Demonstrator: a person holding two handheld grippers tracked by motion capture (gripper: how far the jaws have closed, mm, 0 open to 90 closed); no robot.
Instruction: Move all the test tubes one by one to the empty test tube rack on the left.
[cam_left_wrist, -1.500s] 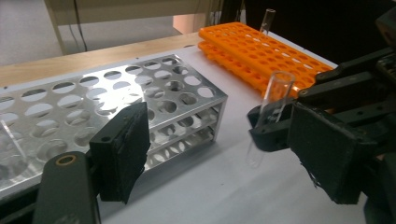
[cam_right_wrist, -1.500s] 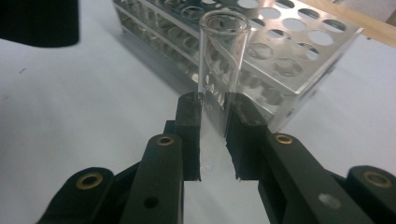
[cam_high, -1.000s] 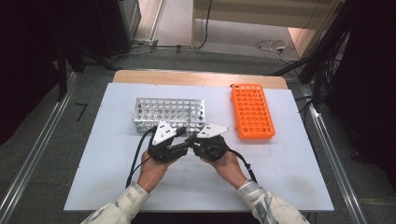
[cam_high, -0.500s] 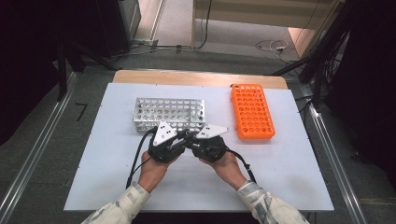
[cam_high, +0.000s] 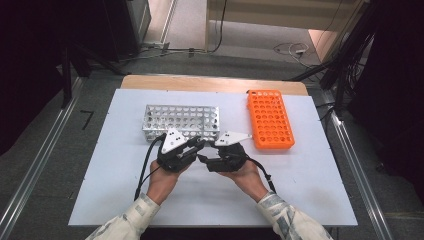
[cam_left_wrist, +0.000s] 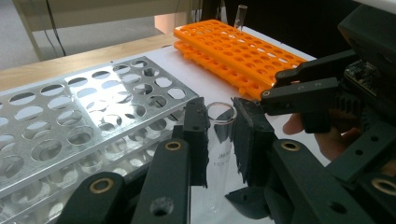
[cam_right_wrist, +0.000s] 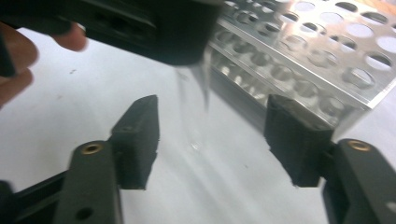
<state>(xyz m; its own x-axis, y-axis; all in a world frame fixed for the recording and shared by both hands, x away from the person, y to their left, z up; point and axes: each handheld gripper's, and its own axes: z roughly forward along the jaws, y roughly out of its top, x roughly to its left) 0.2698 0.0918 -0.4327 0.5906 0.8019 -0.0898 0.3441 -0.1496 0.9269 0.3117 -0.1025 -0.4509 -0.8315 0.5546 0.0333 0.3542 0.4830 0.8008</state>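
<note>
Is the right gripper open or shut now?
Open: the right gripper jaws stand wide apart, just opened, the glass tube untouched between them.

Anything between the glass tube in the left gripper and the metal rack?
Nothing visible. The left gripper is shut on the glass tube, upright, with the metal rack right beside it and its near holes empty. The right gripper, fingers just opened, stands apart from the tube, off that path.

Tube (cam_left_wrist: 219, 140): clear glass, glossy. Near rack (cam_high: 181, 120): shiny perforated metal. Far rack (cam_high: 270, 119): orange plastic, matt. Table (cam_high: 310, 170): smooth white top, matt; wood edge. Pads (cam_right_wrist: 140, 140): black, matt, rough.
</note>
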